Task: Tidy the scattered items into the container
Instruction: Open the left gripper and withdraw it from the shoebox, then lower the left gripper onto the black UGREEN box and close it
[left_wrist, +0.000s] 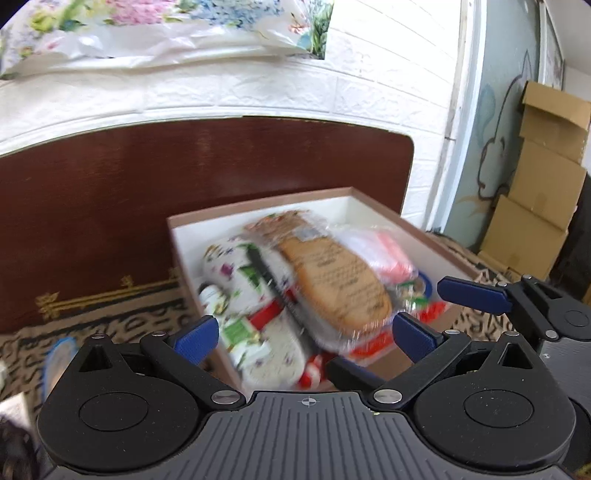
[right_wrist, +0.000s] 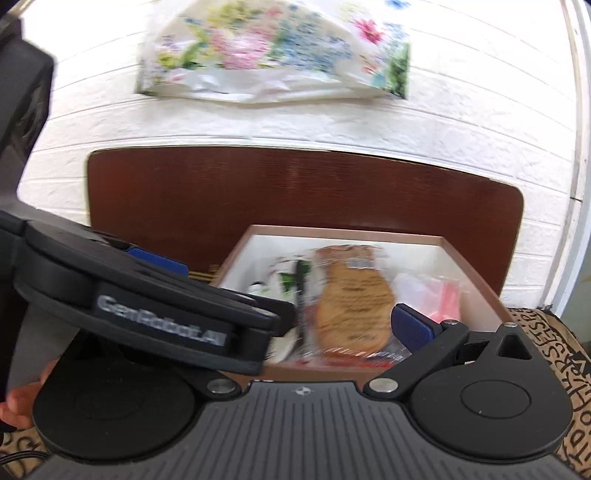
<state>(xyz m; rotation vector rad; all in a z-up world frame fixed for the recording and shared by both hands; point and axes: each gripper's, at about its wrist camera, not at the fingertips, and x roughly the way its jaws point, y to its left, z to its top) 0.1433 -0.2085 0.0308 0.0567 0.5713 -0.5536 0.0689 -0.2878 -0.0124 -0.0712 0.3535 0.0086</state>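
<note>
A brown-rimmed box (left_wrist: 258, 207) with white inner walls holds several items: a floral pouch (left_wrist: 240, 273), a wrapped tan snack pack (left_wrist: 336, 280), a clear bag with pink contents (left_wrist: 384, 247) and red-and-white packets (left_wrist: 310, 373). My left gripper (left_wrist: 306, 334) is open and empty, hovering over the box's near edge. The right gripper's blue finger (left_wrist: 476, 291) shows beside it. In the right wrist view my right gripper (right_wrist: 291, 328) is open and empty above the same box (right_wrist: 476, 273); the left gripper body (right_wrist: 140, 306) crosses in front and hides its left finger.
The box sits on a patterned beige-and-black cloth (left_wrist: 129, 325) before a dark wooden headboard (left_wrist: 184, 177) and a white brick wall. A blue object (left_wrist: 55, 362) lies on the cloth at left. Cardboard boxes (left_wrist: 543, 184) stack at far right. A floral bag (right_wrist: 273, 48) hangs above.
</note>
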